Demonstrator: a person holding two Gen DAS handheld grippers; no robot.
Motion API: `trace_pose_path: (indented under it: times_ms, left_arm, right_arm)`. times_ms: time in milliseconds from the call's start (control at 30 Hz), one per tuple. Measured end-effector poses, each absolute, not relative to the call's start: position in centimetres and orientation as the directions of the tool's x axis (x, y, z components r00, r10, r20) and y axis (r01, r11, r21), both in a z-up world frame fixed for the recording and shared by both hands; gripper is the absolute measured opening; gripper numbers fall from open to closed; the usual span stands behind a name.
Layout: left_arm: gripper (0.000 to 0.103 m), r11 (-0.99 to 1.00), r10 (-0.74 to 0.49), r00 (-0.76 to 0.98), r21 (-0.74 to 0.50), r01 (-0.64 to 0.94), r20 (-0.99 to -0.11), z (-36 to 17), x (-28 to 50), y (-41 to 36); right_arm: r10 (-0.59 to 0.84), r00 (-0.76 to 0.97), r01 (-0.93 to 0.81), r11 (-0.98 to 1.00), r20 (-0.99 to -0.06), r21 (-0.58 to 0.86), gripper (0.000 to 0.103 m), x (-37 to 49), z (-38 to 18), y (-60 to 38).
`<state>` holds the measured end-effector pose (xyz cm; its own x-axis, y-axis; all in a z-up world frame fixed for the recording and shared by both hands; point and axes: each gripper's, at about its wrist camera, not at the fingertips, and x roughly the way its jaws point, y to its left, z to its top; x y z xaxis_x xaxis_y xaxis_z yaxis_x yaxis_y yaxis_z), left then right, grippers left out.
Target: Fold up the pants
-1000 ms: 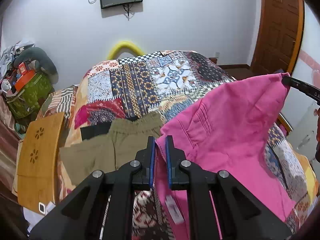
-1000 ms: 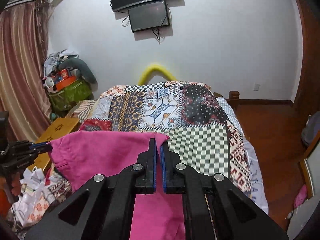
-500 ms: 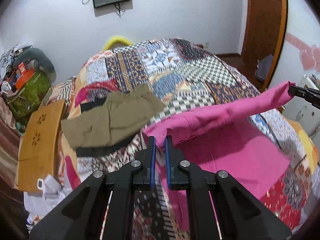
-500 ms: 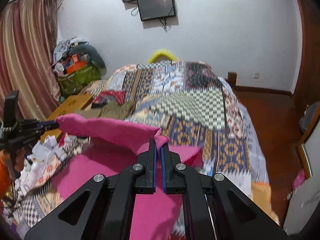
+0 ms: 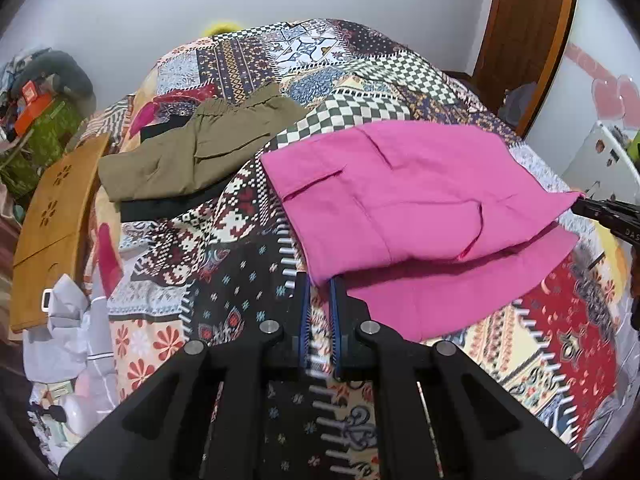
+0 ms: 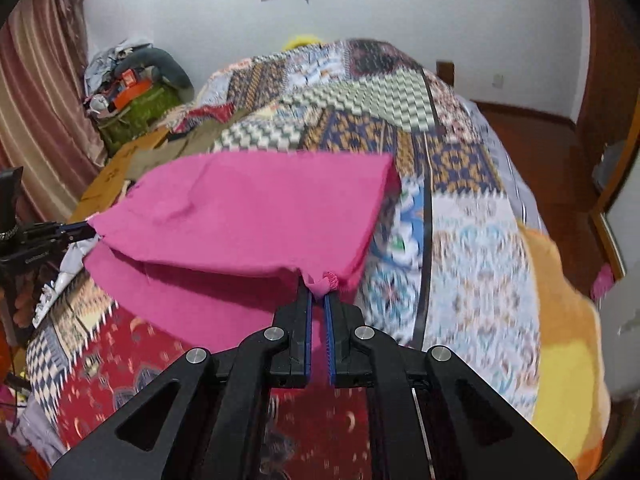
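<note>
Pink pants lie doubled over on the patchwork bed cover, the upper layer folded over a lower layer that sticks out at the near edge. My left gripper is shut on the near left corner of the upper layer. My right gripper is shut on a bunched corner of the pink pants at the other end, and it shows at the right edge of the left wrist view. The left gripper shows at the left of the right wrist view.
Folded olive pants lie on a black garment at the far left of the bed. A wooden board leans at the bed's left side. Bags and clutter stand in the left corner. A door is far right.
Both grippers have come down and forward, laying the raised pink pants flat on the bed as a fold over the lower layer. Both stay shut on the cloth.
</note>
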<state>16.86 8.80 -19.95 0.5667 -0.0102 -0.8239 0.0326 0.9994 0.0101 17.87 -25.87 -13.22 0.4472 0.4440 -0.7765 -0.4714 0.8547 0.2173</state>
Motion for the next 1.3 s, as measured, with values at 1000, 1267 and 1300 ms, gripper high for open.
trace_pose_path:
  times_ms: [1000,1267,1300]
  left_arm:
    - [0.076,0.956,0.035,0.525,0.181,0.23,-0.85,-20.6,20.0,1.7]
    - [0.076,0.971,-0.048,0.552,0.091,0.222,-0.833,-18.4,21.5,2.1]
    - [0.076,0.972,-0.055,0.553,0.082,0.221,-0.831,-18.2,21.6,2.1]
  right_arm:
    - [0.501,0.365,-0.67,0.726,-0.785,0.152,0.063,15.4,-11.9,-17.9]
    - [0.518,0.317,-0.72,0.676,-0.794,0.154,0.063,16.4,-13.0,-14.9]
    - [0.521,0.316,-0.723,0.673,-0.793,0.154,0.063,16.5,-13.0,-14.7]
